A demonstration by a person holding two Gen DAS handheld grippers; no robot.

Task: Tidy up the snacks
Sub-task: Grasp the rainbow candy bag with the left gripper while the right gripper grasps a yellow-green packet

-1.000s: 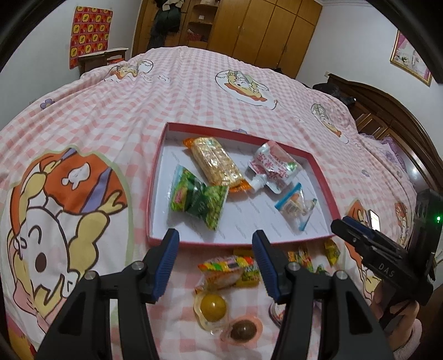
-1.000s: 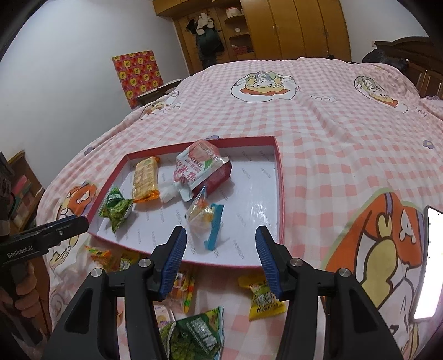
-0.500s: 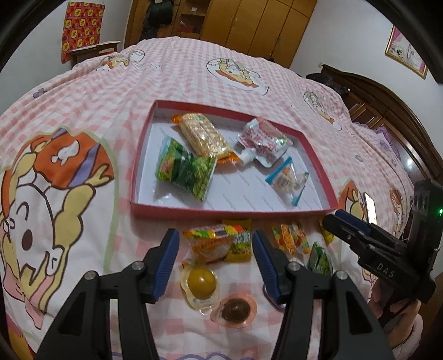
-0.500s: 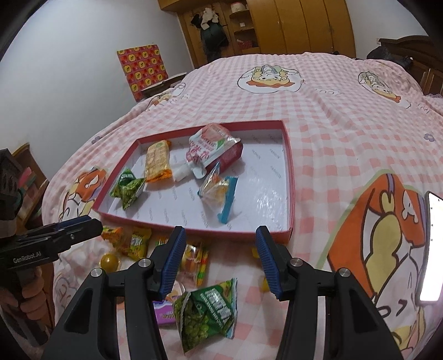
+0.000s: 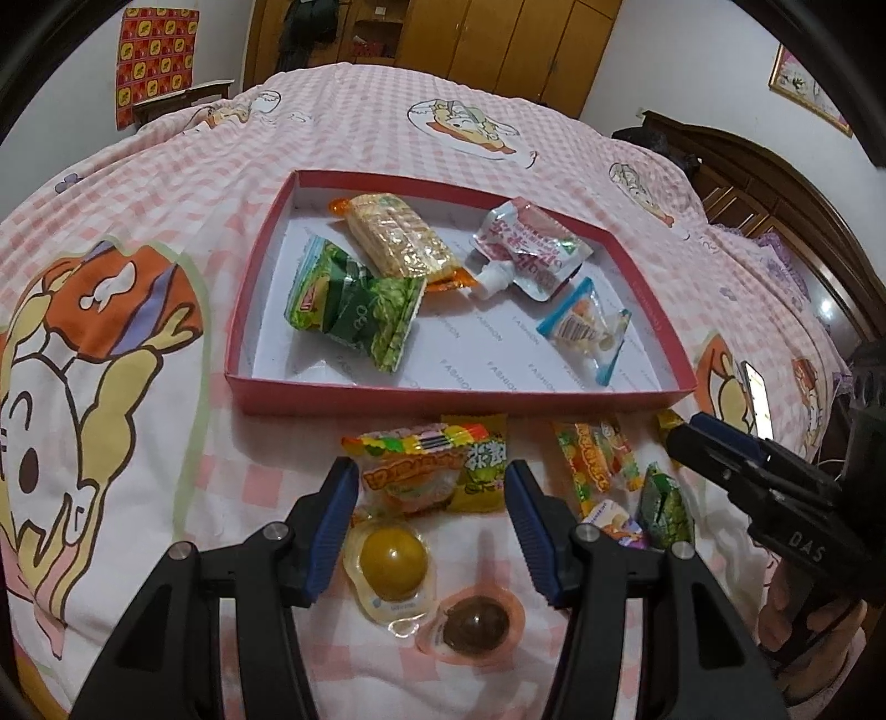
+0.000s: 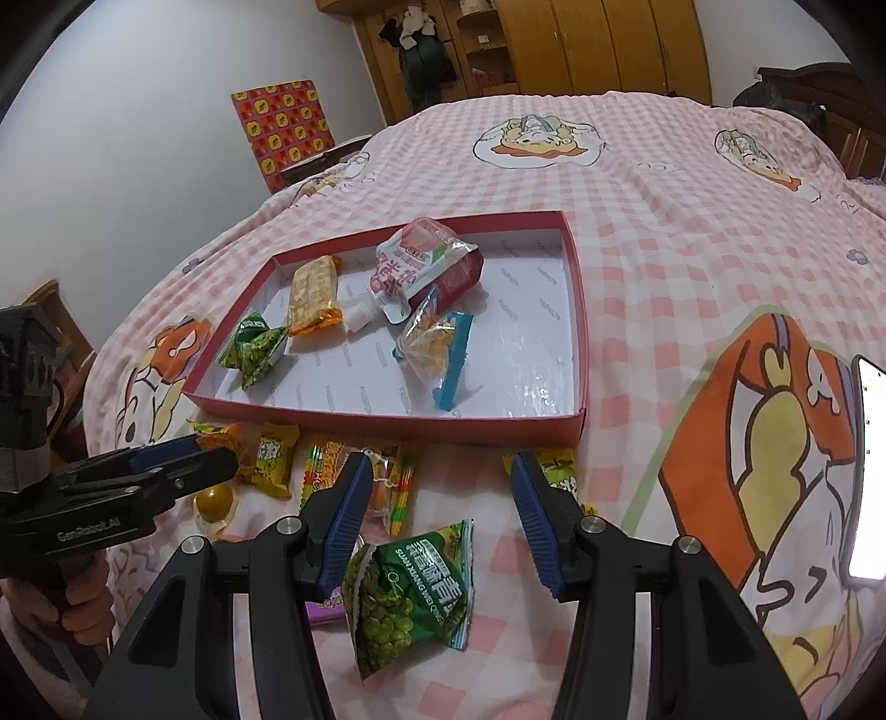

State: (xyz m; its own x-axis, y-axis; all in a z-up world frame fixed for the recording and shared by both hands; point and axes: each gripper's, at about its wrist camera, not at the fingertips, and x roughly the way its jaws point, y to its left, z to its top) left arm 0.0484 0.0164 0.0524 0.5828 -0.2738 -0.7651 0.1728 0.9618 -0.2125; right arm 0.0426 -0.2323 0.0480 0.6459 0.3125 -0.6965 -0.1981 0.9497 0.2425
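Observation:
A red-rimmed tray (image 5: 260,310) (image 6: 576,310) lies on the bed and holds a green pea bag (image 5: 349,304), a cracker pack (image 5: 396,241), a spouted pouch (image 5: 526,255) and a clear candy bag (image 5: 587,332). Loose snacks lie in front of it: a jelly pack (image 5: 410,471), a yellow jelly cup (image 5: 393,559), a brown jelly cup (image 5: 476,623), a green pea bag (image 6: 415,587). My left gripper (image 5: 429,523) is open and empty above the jelly pack. My right gripper (image 6: 437,518) is open and empty above the green pea bag.
The pink checked bedspread (image 5: 166,183) covers the whole bed. A lit phone (image 6: 869,476) lies at the right. Wooden wardrobes (image 5: 498,50) stand behind the bed, a dark headboard (image 5: 775,188) at the right. More small candy packs (image 6: 277,459) lie by the tray's near wall.
Both grippers have drawn back from the tray toward the near edge of the bed, so more loose snacks show below them. Both stay open and empty.

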